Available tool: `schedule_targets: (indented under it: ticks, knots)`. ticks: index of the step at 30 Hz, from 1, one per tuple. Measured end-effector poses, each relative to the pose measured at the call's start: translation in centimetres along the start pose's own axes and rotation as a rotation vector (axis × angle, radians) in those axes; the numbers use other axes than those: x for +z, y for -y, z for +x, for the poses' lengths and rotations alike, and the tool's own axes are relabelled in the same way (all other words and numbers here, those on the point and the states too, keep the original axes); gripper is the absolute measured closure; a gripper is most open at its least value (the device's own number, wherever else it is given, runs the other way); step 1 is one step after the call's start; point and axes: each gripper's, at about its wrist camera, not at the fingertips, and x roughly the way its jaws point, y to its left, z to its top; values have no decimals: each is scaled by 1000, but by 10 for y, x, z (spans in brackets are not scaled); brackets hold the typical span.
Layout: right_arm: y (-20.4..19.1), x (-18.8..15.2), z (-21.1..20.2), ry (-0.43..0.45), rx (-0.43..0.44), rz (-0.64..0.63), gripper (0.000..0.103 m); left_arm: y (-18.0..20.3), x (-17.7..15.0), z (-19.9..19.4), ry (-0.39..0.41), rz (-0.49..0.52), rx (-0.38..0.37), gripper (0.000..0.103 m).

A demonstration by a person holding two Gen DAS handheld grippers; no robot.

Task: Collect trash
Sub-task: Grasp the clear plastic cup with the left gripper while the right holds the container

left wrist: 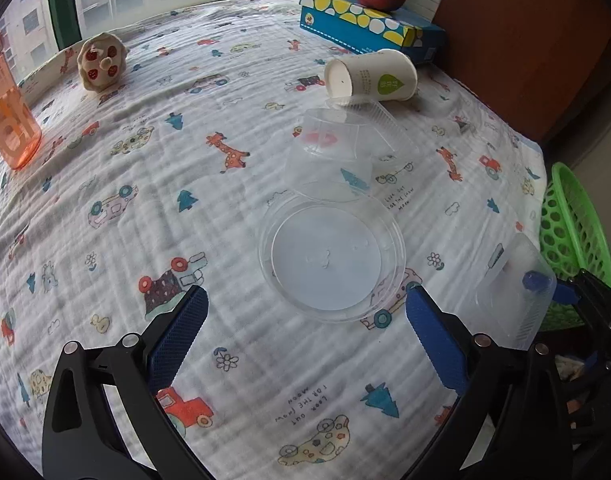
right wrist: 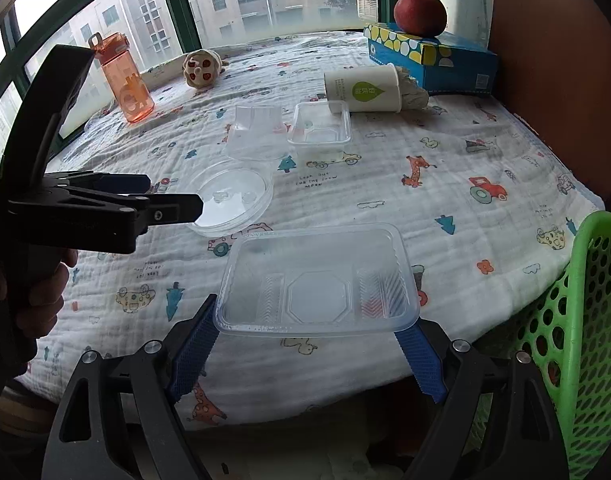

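My left gripper (left wrist: 305,312) stands open just above the cloth, with a round clear plastic lid (left wrist: 333,260) lying flat right ahead of its blue fingertips. Nothing is between its pads. Behind the lid lie an upturned clear tub (left wrist: 329,156), a small clear rectangular tray (left wrist: 389,128) and a tipped paper cup (left wrist: 369,76). My right gripper (right wrist: 309,320) is shut on a larger clear rectangular tray (right wrist: 317,280), held by its two short ends above the table's near edge. From that side the left gripper (right wrist: 173,196) shows over the lid (right wrist: 229,196).
A green mesh basket (right wrist: 577,340) stands off the table's right edge. On the cartoon-print cloth (left wrist: 105,248) are an orange bottle (right wrist: 125,80), a round plush toy (right wrist: 201,68), and a blue tissue box (right wrist: 433,60) with an apple (right wrist: 419,14) on it. A brown wall panel bounds the right side.
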Motion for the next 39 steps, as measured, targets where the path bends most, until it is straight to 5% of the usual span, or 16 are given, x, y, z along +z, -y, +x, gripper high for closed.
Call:
schedule_targets:
  ticks: [16, 19, 25, 39]
  knots:
    - [16, -2, -9, 11, -23, 45, 22, 9, 70, 22, 94, -4, 19, 8]
    - [17, -2, -10, 15, -26, 50, 22, 15, 77, 30, 94, 13, 4, 13]
    - [22, -2, -17, 30, -31, 66, 22, 13, 82, 45, 63, -9, -24, 46]
    - [39, -6, -45, 96, -70, 118, 22, 10, 66, -1, 136, -28, 10, 47]
